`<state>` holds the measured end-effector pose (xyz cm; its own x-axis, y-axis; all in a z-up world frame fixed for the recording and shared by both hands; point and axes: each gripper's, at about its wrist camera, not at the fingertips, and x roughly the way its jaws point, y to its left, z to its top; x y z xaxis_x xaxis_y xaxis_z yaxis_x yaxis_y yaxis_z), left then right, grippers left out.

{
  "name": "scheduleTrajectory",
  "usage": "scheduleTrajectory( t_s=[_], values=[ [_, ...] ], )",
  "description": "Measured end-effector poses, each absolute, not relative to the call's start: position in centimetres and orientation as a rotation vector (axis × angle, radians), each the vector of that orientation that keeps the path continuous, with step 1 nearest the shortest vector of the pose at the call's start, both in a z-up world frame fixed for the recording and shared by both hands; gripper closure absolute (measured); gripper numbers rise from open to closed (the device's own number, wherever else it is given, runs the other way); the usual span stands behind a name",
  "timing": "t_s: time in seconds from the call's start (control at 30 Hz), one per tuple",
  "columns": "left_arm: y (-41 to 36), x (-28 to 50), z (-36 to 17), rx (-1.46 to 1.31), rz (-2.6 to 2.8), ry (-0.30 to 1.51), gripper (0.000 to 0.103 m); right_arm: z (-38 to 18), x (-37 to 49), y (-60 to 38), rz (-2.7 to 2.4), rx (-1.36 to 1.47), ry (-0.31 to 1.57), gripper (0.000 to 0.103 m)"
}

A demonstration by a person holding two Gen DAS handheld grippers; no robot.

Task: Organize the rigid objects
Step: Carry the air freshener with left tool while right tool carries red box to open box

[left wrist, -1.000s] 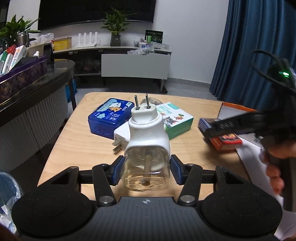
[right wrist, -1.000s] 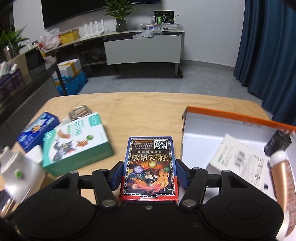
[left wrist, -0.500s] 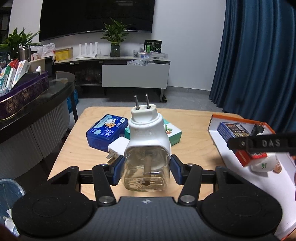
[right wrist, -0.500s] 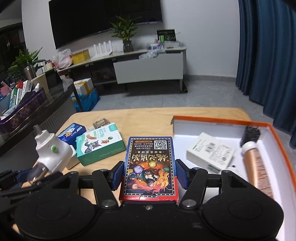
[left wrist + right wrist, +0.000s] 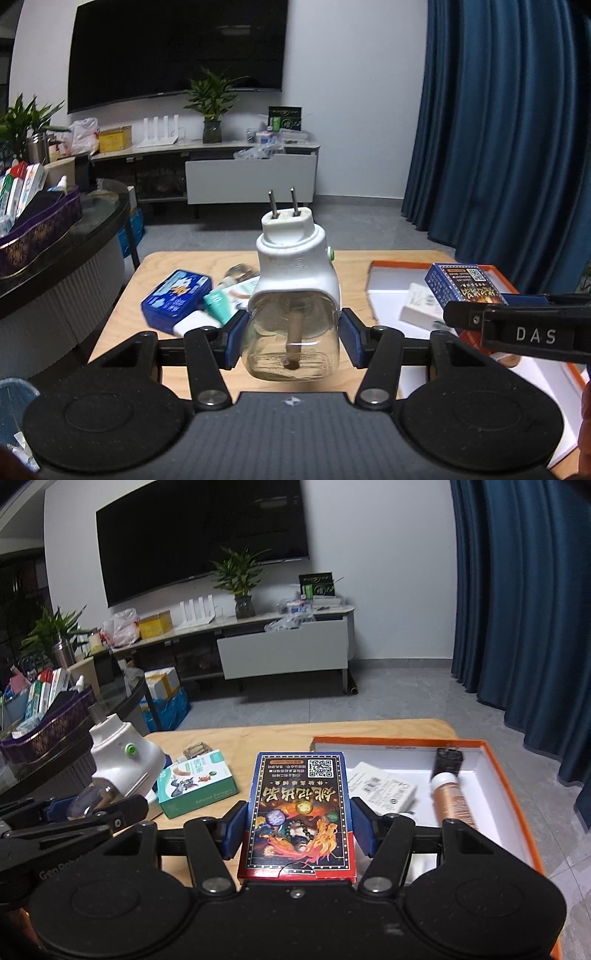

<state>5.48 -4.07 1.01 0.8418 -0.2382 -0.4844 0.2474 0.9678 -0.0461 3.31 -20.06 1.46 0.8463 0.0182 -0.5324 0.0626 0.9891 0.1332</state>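
Note:
My left gripper [image 5: 291,338] is shut on a white plug-in vaporizer [image 5: 295,291] with a clear bottle, its prongs pointing up, held above the wooden table [image 5: 369,266]. My right gripper [image 5: 297,825] is shut on a blue and red card box [image 5: 301,812], raised beside the orange-rimmed white box [image 5: 491,775]. In the left wrist view the card box [image 5: 463,282] and right gripper [image 5: 517,325] hang over that box [image 5: 388,288]. In the right wrist view the vaporizer [image 5: 123,760] and left gripper [image 5: 85,810] show at the left.
On the table lie a blue tin [image 5: 177,297], a green carton [image 5: 195,781], a white charger [image 5: 195,326] and a small clear item [image 5: 195,751]. Inside the orange-rimmed box are a white carton [image 5: 380,788] and a copper tube with a black cap [image 5: 450,794]. A dark counter [image 5: 55,258] stands left.
Both grippers have risen with their loads. The table looks farther below, and the right gripper with the card box has moved over the orange-rimmed box.

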Motion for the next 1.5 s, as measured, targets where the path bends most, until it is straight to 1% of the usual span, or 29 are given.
scheduleTrajectory(
  t_s=[0.37,1.0,1.5],
  values=[
    [-7.9,4.3,1.8,0.033,-0.341,0.491,0.050,2.2,0.2,-24.4,-0.116,0.185,0.526,0.032],
    [-13.4,3.2,1.3,0.069,-0.442,0.507,0.050,1.7,-3.8,-30.4,-0.251,0.232,0.482,0.032],
    [-14.6,2.0,0.8,0.087,-0.447,0.539,0.050,1.6,-4.6,-31.2,-0.250,0.242,0.485,0.032]
  ],
)
